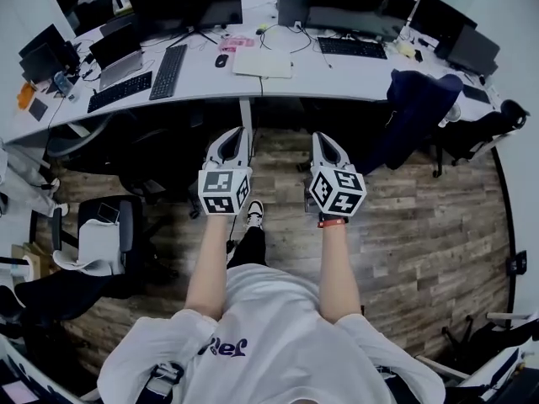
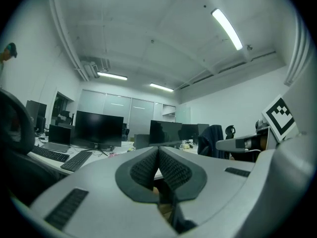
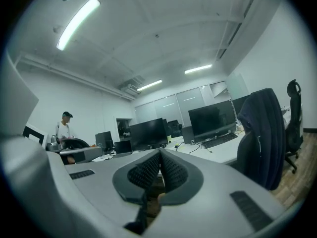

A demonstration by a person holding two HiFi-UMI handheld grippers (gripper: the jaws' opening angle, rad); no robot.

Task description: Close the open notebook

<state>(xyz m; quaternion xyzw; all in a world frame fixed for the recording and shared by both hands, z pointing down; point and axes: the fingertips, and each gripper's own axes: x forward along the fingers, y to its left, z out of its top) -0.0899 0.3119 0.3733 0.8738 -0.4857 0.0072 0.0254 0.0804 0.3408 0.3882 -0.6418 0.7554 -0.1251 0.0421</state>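
A white notebook [image 1: 263, 63] lies flat on the long white desk [image 1: 354, 78], near its front edge and in front of the monitors; from here I cannot tell if it is open. Both grippers are held out level over the wooden floor, well short of the desk. My left gripper [image 1: 238, 133] is shut with nothing between its pads, and in the left gripper view its jaws [image 2: 158, 148] meet at the tip. My right gripper [image 1: 322, 139] is beside it, also shut and holding nothing, with its tips [image 3: 159, 153] touching in the right gripper view.
The desk carries several monitors [image 1: 181, 2], keyboards [image 1: 168, 71], a mouse [image 1: 221, 61] and cables. A chair draped with a dark jacket [image 1: 417, 112] stands at the right, and more office chairs [image 1: 101, 242] at the left. A person in a cap [image 3: 63, 128] stands far off.
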